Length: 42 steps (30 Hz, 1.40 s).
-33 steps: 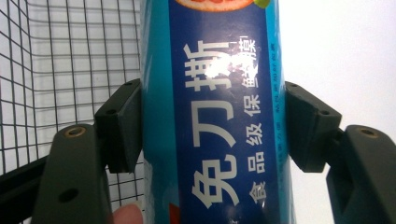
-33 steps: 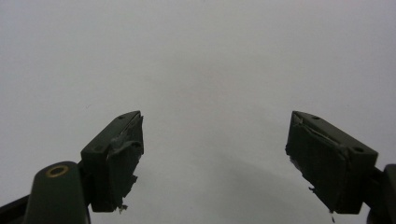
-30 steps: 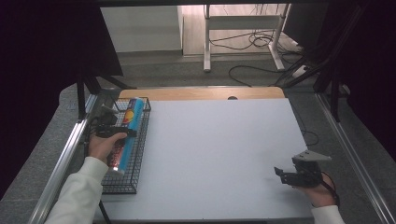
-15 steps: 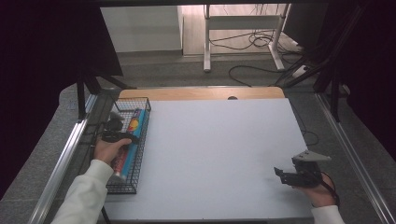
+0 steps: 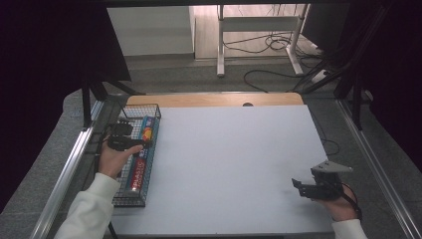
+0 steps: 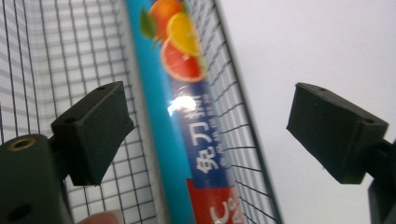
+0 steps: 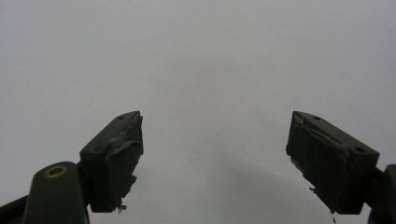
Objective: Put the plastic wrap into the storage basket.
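I am looking at the long blue box of plastic wrap with citrus fruit printed on it [image 5: 141, 154], which is lying lengthwise inside the black wire-mesh basket [image 5: 130, 200], pressed along the basket's wall on the white table's side. My left gripper [image 5: 130, 143] is hovering just above the middle of the basket; its jaws have just been opening and are standing wide, released, with the box below them and nothing pinched. My right gripper [image 5: 304, 188] is sitting well away from the basket, near the far corner of the white tabletop [image 5: 234, 164], jaws spread and empty. Judging the risks: as I am lifting the left gripper away, a pad could be catching the mesh rim and dragging the light basket, since one jaw is hanging over the wire wall; the box is also leaning against that wall, so a nudge could be tipping it up on edge. The left gripper view is giving me what the high view is not: both black pads [image 6: 95, 128] clear of the box [image 6: 196, 140], the printed lettering, and a fingertip at the bottom edge. The high view is showing me the basket's whole outline and its place at the table's edge. The right gripper view is showing both torn-looking pads [image 7: 114, 154] over bare white surface.
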Motion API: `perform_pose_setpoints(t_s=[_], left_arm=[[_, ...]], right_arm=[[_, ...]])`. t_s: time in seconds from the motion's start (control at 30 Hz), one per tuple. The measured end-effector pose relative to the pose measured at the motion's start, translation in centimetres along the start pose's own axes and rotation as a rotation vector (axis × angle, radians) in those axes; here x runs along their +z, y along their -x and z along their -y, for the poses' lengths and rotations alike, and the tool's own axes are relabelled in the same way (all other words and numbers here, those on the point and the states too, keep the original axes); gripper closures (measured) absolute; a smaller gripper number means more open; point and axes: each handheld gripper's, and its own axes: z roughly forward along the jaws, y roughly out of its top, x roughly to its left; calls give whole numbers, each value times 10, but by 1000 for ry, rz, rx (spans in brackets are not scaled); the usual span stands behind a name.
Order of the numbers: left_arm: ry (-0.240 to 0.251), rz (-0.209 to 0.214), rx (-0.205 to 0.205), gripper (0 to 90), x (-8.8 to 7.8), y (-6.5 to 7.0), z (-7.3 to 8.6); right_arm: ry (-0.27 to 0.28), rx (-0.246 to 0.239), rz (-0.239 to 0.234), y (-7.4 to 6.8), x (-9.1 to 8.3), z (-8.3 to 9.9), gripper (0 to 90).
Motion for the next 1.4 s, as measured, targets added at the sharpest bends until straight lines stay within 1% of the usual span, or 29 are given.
perform_pose_setpoints(t_s=[0.1, 0.13, 0.17, 0.2, 0.23, 0.3, 0.37, 0.4, 0.47, 0.53, 0.57, 0.63, 0.7, 0.77, 0.87, 1.0, 1.1, 1.33, 1.4], left_arm=[[56, 39, 39, 143, -14, 5, 5], [84, 43, 49, 164, -18, 8, 7], [109, 37, 58, 178, -22, 11, 11], [122, 39, 73, 184, -26, 15, 14], [125, 54, 85, 182, -28, 19, 18], [129, 77, 113, 183, -31, 28, 25], [116, 96, 159, 187, -32, 38, 32], [108, 110, 178, 190, -32, 43, 36], [76, 138, 224, 190, -31, 54, 44], [62, 164, 256, 190, -29, 65, 53], [54, 183, 272, 189, -27, 70, 57], [45, 206, 292, 190, -24, 79, 65], [38, 226, 306, 190, -20, 85, 71], [37, 237, 317, 190, -17, 91, 76], [24, 259, 329, 190, -12, 96, 81], [15, 260, 335, 192, -7, 98, 84], [23, 263, 331, 193, -7, 98, 84], [27, 260, 345, 195, -7, 100, 86], [24, 266, 351, 199, -8, 100, 87]], right_arm=[[6, -6, -5, -1, 0, 0, 189], [7, -10, -6, -2, 0, 0, 188], [8, -11, -8, -2, 0, 0, 187], [9, -15, -8, -3, 0, 0, 186], [11, -15, -10, -3, -1, 0, 186], [13, -16, -9, -4, -2, 0, 185], [16, -17, -5, -5, -3, 0, 186], [18, -17, -5, -5, -3, -1, 185], [23, -25, -6, -6, -3, -2, 186], [25, -31, -10, -8, -3, -3, 185], [26, -35, -13, -9, -3, -3, 185], [27, -48, -21, -12, -3, -4, 185], [28, -49, -23, -13, -2, -4, 184], [30, -65, -29, -15, -2, -4, 185], [30, -69, -31, -16, -2, -4, 184], [34, -76, -33, -17, -2, -5, 184], [44, -79, -34, -17, -3, -5, 183], [50, -83, -39, -18, -4, -5, 182], [52, -81, -44, -18, -4, -5, 181]])
